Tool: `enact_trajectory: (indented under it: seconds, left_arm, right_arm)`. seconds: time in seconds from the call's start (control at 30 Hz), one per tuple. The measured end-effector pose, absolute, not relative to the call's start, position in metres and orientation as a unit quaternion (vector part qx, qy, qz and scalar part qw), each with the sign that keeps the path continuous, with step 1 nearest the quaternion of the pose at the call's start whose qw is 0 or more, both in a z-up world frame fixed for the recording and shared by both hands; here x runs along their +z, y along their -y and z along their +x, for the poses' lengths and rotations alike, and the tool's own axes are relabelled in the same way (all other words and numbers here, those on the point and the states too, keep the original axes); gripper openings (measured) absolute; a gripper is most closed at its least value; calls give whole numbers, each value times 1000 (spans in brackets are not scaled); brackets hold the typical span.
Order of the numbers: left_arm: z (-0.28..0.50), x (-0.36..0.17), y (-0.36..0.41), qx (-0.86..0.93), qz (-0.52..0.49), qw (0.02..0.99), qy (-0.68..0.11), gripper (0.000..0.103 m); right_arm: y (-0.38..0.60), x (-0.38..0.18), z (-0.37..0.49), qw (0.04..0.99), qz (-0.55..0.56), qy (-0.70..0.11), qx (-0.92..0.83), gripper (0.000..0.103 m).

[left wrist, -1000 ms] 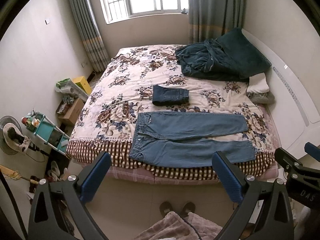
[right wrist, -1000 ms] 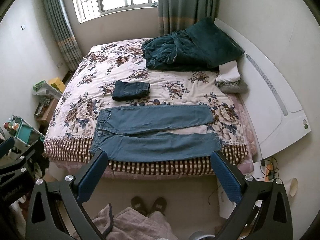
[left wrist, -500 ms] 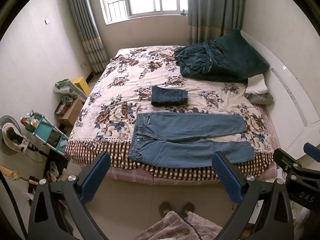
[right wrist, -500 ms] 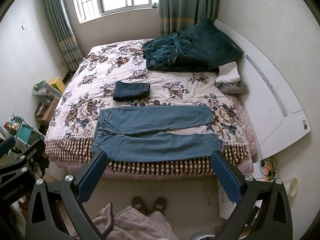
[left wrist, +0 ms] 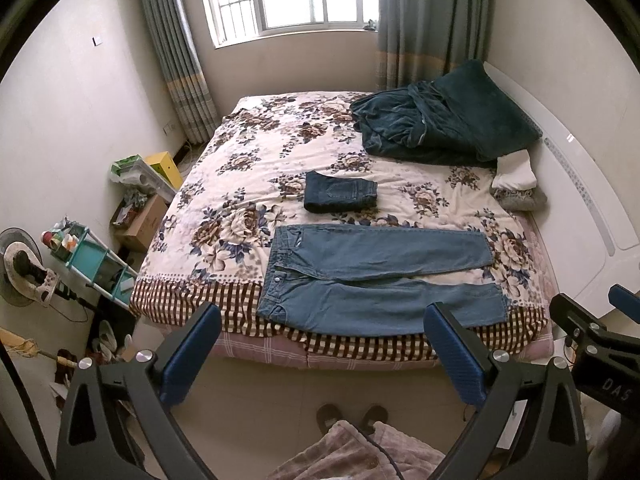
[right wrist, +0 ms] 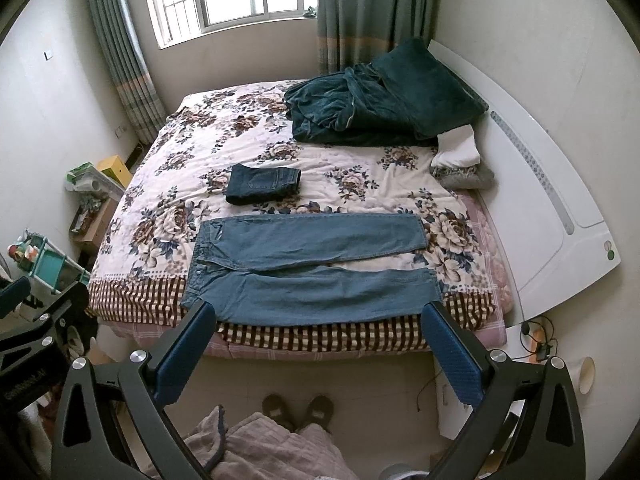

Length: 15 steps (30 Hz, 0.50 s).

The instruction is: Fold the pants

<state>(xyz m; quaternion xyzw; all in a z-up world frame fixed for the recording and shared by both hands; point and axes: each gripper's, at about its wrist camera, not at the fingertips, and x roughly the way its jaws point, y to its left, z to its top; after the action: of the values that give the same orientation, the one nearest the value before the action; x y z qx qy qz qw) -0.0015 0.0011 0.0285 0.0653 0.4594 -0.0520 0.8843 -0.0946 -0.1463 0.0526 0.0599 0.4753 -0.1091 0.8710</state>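
Observation:
Light blue jeans (left wrist: 376,276) lie flat and spread along the near edge of the floral bed (left wrist: 240,184), waist to the left, legs to the right; they also show in the right wrist view (right wrist: 308,268). A dark blue folded pair of pants (left wrist: 340,192) lies behind them, also in the right wrist view (right wrist: 262,184). My left gripper (left wrist: 324,348) is open and empty, held high in front of the bed. My right gripper (right wrist: 320,344) is open and empty at the same distance.
A dark green blanket (left wrist: 440,124) and folded white and grey cloths (left wrist: 516,184) lie at the headboard end. Boxes and a teal rack (left wrist: 92,260) stand left of the bed. Slippered feet (right wrist: 298,408) stand on the floor before the bed. The other gripper (left wrist: 592,344) shows at right.
Both views have drifted slightly; the bed sits a little lower in frame. The pants have not moved and both grippers stay open.

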Motion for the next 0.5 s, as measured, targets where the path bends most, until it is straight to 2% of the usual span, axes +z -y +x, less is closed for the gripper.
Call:
enact_trajectory:
  seconds: [0.5]
  left_arm:
    - [-1,30,3,-55,64,884,-460,103]
  right_arm:
    - [151,58,-96,871,58,-475,-112,103]
